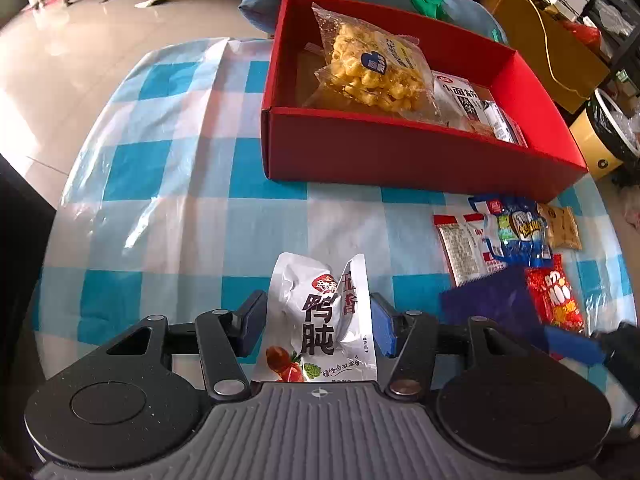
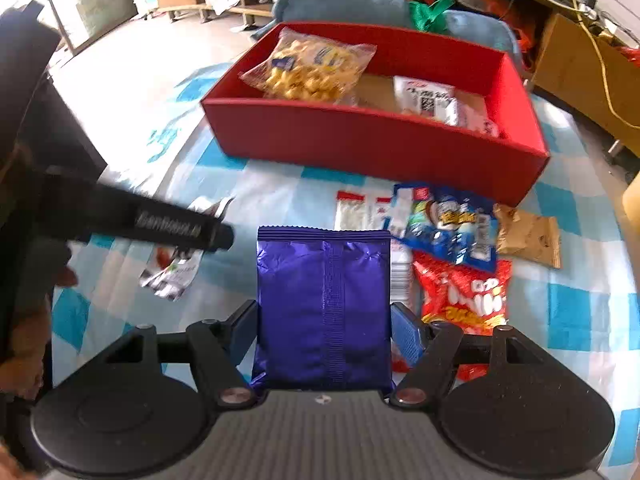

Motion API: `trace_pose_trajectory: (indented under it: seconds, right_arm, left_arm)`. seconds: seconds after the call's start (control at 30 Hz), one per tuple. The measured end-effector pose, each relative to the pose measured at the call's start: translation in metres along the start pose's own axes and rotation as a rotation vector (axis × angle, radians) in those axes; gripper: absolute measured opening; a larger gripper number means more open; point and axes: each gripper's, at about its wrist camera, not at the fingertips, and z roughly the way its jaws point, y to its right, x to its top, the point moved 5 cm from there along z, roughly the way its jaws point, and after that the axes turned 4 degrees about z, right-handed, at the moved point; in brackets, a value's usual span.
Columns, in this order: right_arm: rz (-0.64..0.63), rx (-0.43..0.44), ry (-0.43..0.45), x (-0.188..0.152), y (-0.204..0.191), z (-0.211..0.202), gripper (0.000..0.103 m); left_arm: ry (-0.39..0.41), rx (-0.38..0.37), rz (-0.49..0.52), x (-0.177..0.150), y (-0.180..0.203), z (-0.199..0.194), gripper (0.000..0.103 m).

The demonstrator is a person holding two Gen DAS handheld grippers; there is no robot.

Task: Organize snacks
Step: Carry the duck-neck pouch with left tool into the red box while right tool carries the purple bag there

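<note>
Left wrist view: the left gripper (image 1: pixel 316 326) has its pads pressed against a white pouch (image 1: pixel 320 320), pinched and creased between them. Ahead of it and slightly right sits the red box (image 1: pixel 400 156) on the checked cloth (image 1: pixel 172 184), already holding a yellow puffed-snack bag (image 1: pixel 372 68) and a few white packets (image 1: pixel 460 100). In the right wrist view, the right gripper (image 2: pixel 324 330) clamps a purple bag (image 2: pixel 324 308), the box straight ahead. Just right of that gripper, a blue bag (image 2: pixel 452 224), red bag (image 2: pixel 464 296), tan packet (image 2: pixel 528 240) and white sachets (image 2: pixel 352 208) lie loose. I judge the sorting partly done: two snacks in hand, several left.
</note>
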Motion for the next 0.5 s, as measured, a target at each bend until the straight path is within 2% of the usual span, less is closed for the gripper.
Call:
trace_pose_trajectory:
  seconds: [0.17,0.5]
  right_arm:
    - [0.023,-0.02,0.003,0.003,0.008,0.003,0.065]
    - [-0.019,-0.015,-0.032,-0.007,-0.004,0.009,0.065]
  left_arm:
    - [-0.012,0.006,0.026,-0.005,0.002,0.0,0.062]
    - [-0.056,0.006,0.083,-0.031,0.001,-0.002,0.063]
